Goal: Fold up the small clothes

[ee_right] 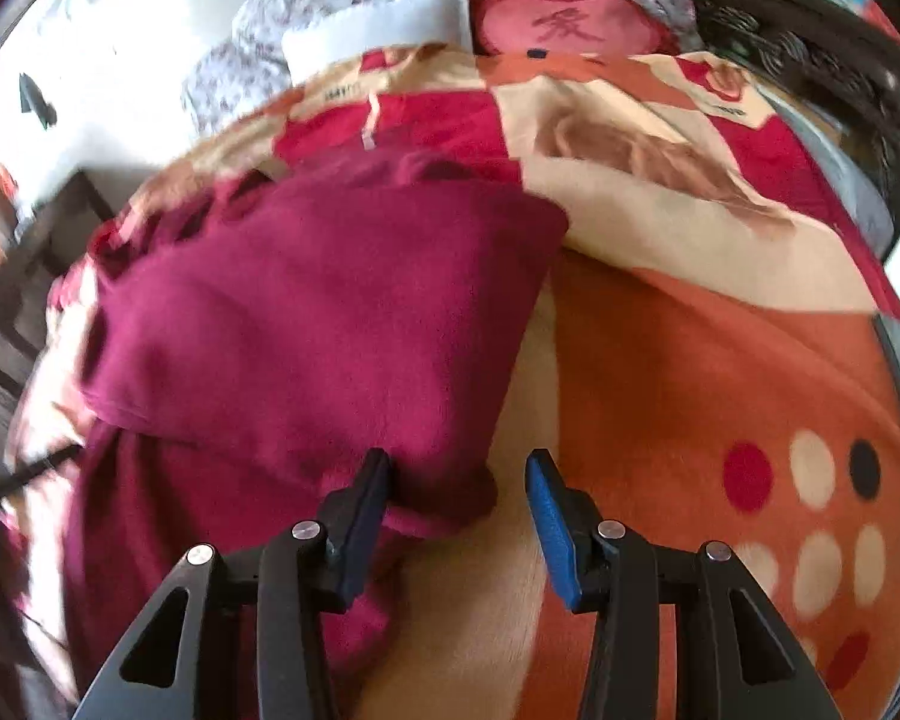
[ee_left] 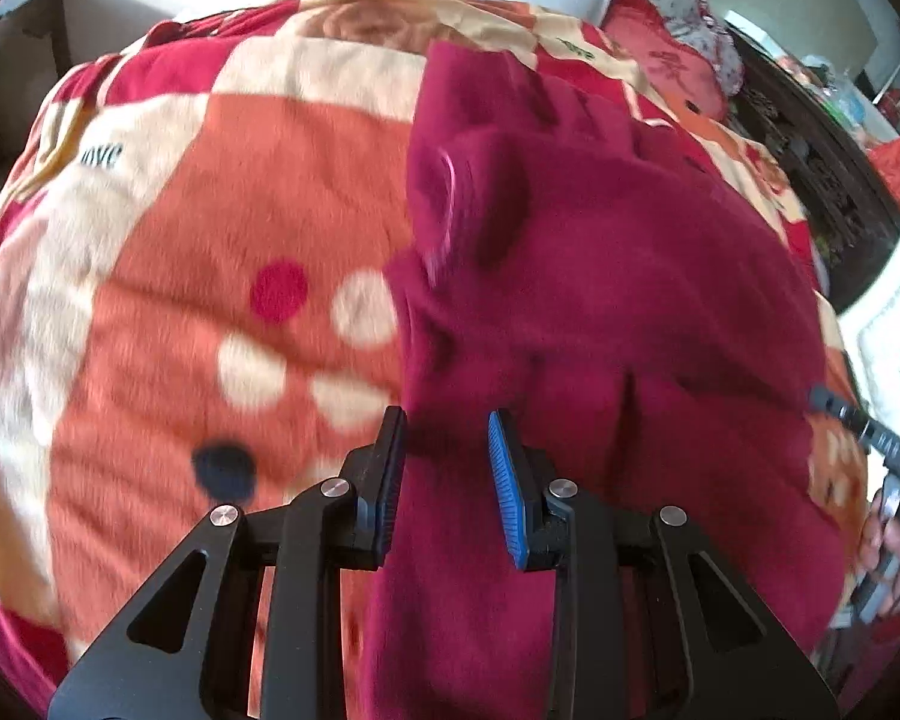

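My left tongs (ee_left: 447,450) hang open over the near left edge of a dark red fleece garment (ee_left: 600,312) lying partly folded on the bed, and my right tongs (ee_right: 456,498) are open too, their left finger touching the garment's near right corner, gripping nothing. To fold well, I judge each pair should close on one layer's edge only, then lift evenly so the soft fleece does not bunch. Underneath is a plush orange, cream and red spotted blanket (ee_left: 210,240), with a pink pillow (ee_right: 564,24) and dark carved furniture (ee_left: 810,144) beyond.
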